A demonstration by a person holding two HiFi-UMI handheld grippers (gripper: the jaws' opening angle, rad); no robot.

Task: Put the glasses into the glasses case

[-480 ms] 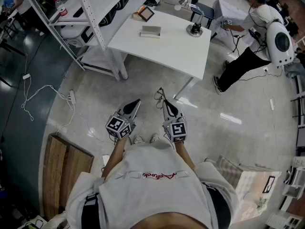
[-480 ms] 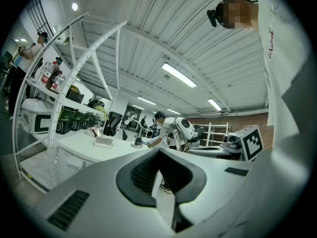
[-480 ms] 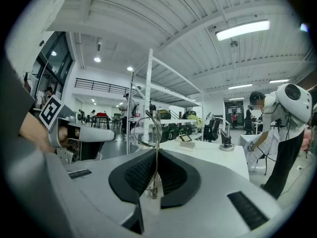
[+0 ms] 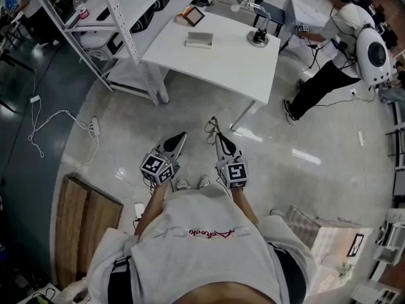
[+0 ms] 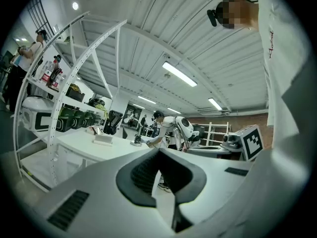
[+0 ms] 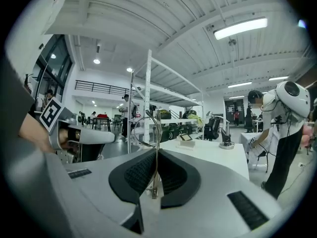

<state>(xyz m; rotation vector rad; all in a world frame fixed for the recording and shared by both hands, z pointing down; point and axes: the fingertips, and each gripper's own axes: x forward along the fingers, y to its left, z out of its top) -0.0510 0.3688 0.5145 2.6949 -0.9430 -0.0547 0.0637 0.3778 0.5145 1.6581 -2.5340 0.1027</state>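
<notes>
The thin wire-framed glasses (image 4: 211, 128) stick out of my right gripper (image 4: 216, 138), which is shut on them. In the right gripper view one temple of the glasses (image 6: 155, 133) runs up between the pads and a lens loop stands to its left. My left gripper (image 4: 181, 136) is beside it, shut with nothing in it (image 5: 158, 151). Both are held level over the floor, well short of the white table (image 4: 234, 65). The pale oblong glasses case (image 4: 200, 41) lies on that table's far side, and it also shows in the left gripper view (image 5: 103, 140) and the right gripper view (image 6: 184, 144).
On the table also stand a small framed item (image 4: 193, 18) and a lamp with a black base (image 4: 258, 39). White shelving (image 4: 120, 18) stands to the table's left. A person (image 4: 335, 49) bends beside a white robot at right. Cables (image 4: 57, 125) and a wooden pallet (image 4: 85, 223) lie at left.
</notes>
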